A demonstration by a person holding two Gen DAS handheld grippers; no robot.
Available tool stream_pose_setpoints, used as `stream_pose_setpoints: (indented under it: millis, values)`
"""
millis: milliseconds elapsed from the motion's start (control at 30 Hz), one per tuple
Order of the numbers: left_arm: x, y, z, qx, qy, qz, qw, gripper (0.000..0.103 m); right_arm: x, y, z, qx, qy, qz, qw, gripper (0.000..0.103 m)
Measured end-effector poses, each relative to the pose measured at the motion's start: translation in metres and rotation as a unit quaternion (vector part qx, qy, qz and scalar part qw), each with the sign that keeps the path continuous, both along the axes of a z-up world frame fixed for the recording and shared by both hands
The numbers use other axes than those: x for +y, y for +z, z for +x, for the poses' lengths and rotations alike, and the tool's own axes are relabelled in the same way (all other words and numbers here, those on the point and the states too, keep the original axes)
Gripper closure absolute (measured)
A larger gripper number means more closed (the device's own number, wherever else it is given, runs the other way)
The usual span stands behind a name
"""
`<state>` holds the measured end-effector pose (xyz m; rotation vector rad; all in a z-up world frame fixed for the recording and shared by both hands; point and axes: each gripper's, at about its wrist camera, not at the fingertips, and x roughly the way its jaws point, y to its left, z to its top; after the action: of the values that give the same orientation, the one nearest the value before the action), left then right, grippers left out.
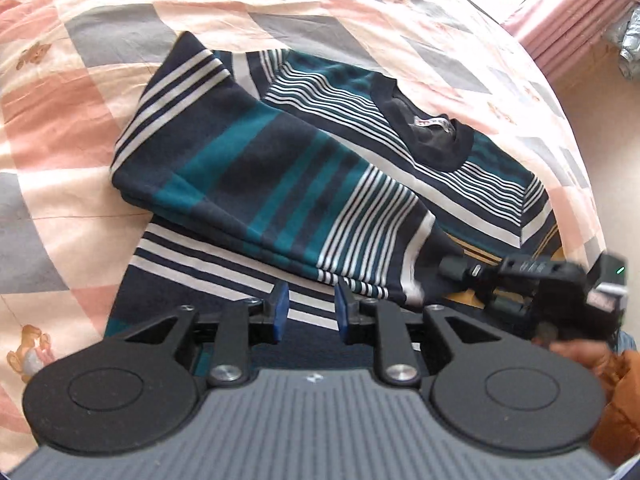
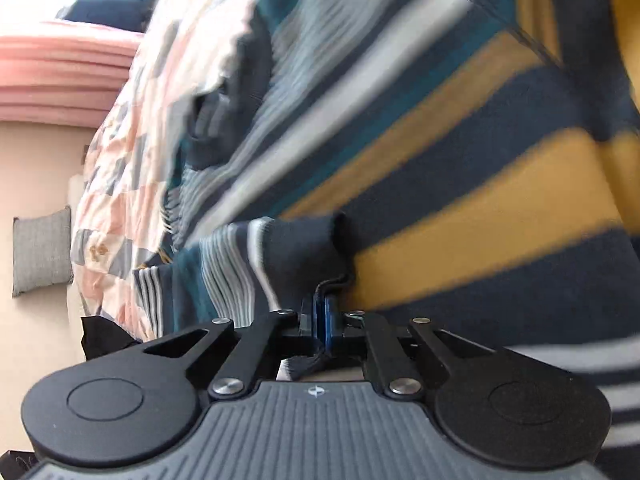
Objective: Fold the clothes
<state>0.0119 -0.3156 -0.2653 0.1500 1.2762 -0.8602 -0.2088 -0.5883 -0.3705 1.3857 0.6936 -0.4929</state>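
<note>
Item: striped sweater (image 1: 256,168), navy/teal/white w/ mustard bands near hem. Lies on bed, centre of left wrist view; one side folded over torso, dark round collar (image 1: 432,132) w/ label at centre right.

Sleeve cuff (image 2: 304,252): navy, bunched, lower centre of right wrist view, pinched in right gripper (image 2: 320,316). Fingers closed tight on the fabric, blue pads almost meeting, cloth edge poking out btwn them. Rest of that view motion-blurred.

Left gripper (image 1: 308,312): bottom centre of left wrist view, above sweater's lower part. Fingers a little apart, narrow gap, nothing btwn blue pads (image 1: 282,312); cannot tell if tips touch cloth.

Right gripper also seen at lower right of left wrist view, hand (image 1: 580,356) on it, orange sleeve (image 1: 624,396) behind.

Bedspread (image 1: 80,92): pink/grey/cream patchwork, bear prints. Pink curtain (image 1: 576,12) upper right. Grey cushion (image 2: 42,250) at left edge, right wrist view.
</note>
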Motion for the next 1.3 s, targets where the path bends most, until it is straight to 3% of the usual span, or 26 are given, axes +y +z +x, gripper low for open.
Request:
stream_pose_setpoints:
  millis: [100,167,300,400,633,900,933,967,1000,1100,1233,1300]
  values:
    - [-0.004,-0.001,-0.001,0.001,-0.006,-0.005,1.0000,0.084,-0.012,0.038,0.006,-0.023,0.019,-0.082,0.996,0.100]
    - [-0.009,-0.001,-0.001,-0.001,-0.012,-0.005,0.9999,0.084,-0.021,0.070,0.003,-0.037,0.033,-0.153,0.987,0.101]
    - [-0.020,-0.005,-0.005,-0.001,-0.022,-0.001,0.9997,0.084,-0.044,0.100,-0.034,0.001,0.009,-0.243,0.970,0.101]
    - [-0.027,-0.011,-0.011,0.004,-0.032,0.006,0.9995,0.084,-0.066,0.078,-0.064,0.063,-0.018,-0.221,0.973,0.100]
    - [-0.037,-0.016,-0.023,0.007,-0.052,0.022,0.9984,0.082,-0.071,0.050,-0.061,0.064,-0.012,-0.199,0.978,0.100]
    - [-0.044,-0.013,-0.025,-0.002,-0.060,0.025,0.9979,0.081,-0.061,0.043,-0.097,0.118,-0.017,-0.187,0.975,0.102]
    - [-0.046,-0.013,-0.026,-0.003,-0.063,0.027,0.9977,0.081,-0.060,0.039,-0.099,0.135,-0.013,-0.180,0.974,0.100]
    - [-0.048,-0.013,-0.028,-0.004,-0.066,0.028,0.9974,0.081,-0.060,0.034,-0.099,0.155,-0.013,-0.173,0.973,0.093]
    - [-0.049,-0.012,-0.029,-0.004,-0.069,0.027,0.9973,0.081,-0.060,0.033,-0.102,0.162,-0.021,-0.171,0.972,0.093]
    - [-0.053,-0.010,-0.036,-0.007,-0.080,0.023,0.9965,0.076,-0.057,0.045,-0.114,0.145,-0.059,-0.184,0.970,0.076]
    - [-0.059,-0.007,-0.047,-0.010,-0.093,0.029,0.9952,0.076,-0.046,0.044,-0.133,0.177,-0.061,-0.162,0.969,0.076]
    - [-0.061,-0.002,-0.053,-0.013,-0.099,0.026,0.9946,0.076,-0.035,0.044,-0.165,0.165,-0.108,-0.141,0.970,0.076]
